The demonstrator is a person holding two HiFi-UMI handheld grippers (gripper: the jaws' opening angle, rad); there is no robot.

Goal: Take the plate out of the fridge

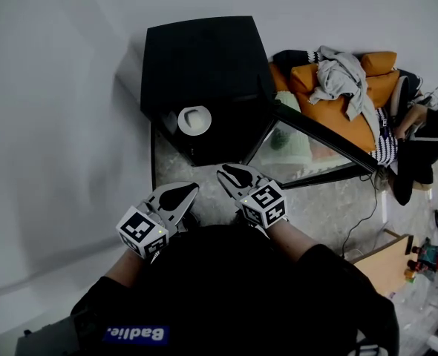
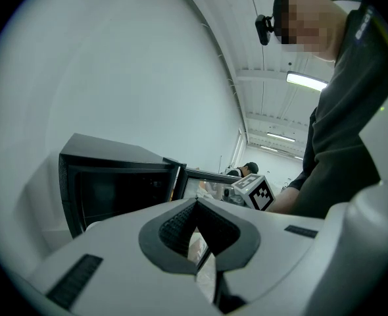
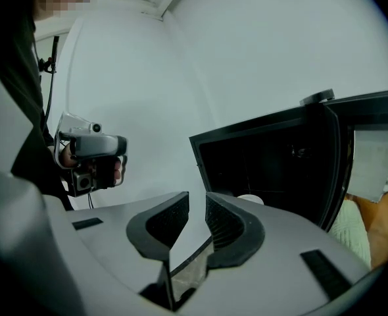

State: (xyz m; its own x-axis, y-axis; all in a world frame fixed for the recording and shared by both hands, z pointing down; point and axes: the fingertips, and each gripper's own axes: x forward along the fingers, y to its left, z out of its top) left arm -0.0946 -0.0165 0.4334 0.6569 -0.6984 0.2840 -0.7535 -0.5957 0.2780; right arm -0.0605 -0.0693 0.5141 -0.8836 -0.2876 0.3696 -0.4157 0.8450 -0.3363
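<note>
A pale wall and a grey stone-look floor frame a small black fridge in the upper middle of the head view. An orange sofa heaped with clothes sits at the upper right. The fridge door stands swung out to the right, which leaves the front clear for reaching in.

The plate is white and lies low in the dark opening, near its left side and close to the front edge. Both tools hang just below the opening, aimed at it.

The left hand-held gripper has its jaws closed tip to tip, with nothing between them. It looks like a spare for now, held beside the other. The right hand-held gripper has its jaws a narrow gap apart and grips nothing. This slight opening probably readies it to take the plate's rim, though it is well short of the plate.

The fridge interior is too dark to show shelves. Something pale rests on the plate, but what it is cannot be made out. In the right gripper view only a sliver of the plate shows above the jaw. The left gripper view does not show the plate at all.
</note>
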